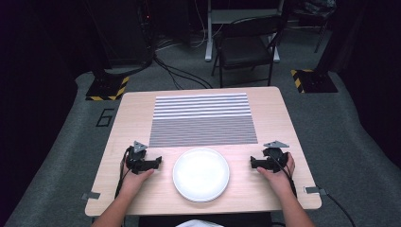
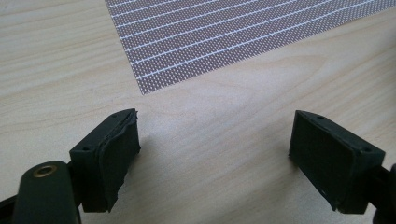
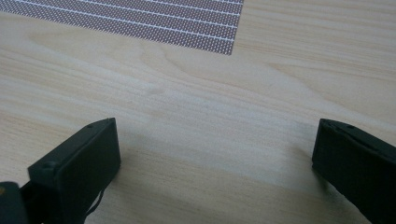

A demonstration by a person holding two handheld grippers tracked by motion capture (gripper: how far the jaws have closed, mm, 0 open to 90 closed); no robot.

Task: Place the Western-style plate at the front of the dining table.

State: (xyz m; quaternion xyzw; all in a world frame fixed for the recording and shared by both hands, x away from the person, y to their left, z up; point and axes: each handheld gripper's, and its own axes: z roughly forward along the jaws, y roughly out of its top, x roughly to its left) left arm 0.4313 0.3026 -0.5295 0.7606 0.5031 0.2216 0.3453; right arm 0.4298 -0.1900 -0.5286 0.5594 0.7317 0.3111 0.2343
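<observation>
A white round plate lies empty near the front middle of the wooden table. My left gripper rests on the table just left of the plate, its jaws pointing toward it. In the left gripper view this gripper is open, with bare wood between its jaws. My right gripper rests just right of the plate, pointing at it. Seen in the right gripper view, it is open wide over bare wood. A hand holds each gripper.
A grey and white striped mat covers the far middle of the table; its corner lies ahead of the left jaws and its edge ahead of the right. A folding chair stands beyond the table.
</observation>
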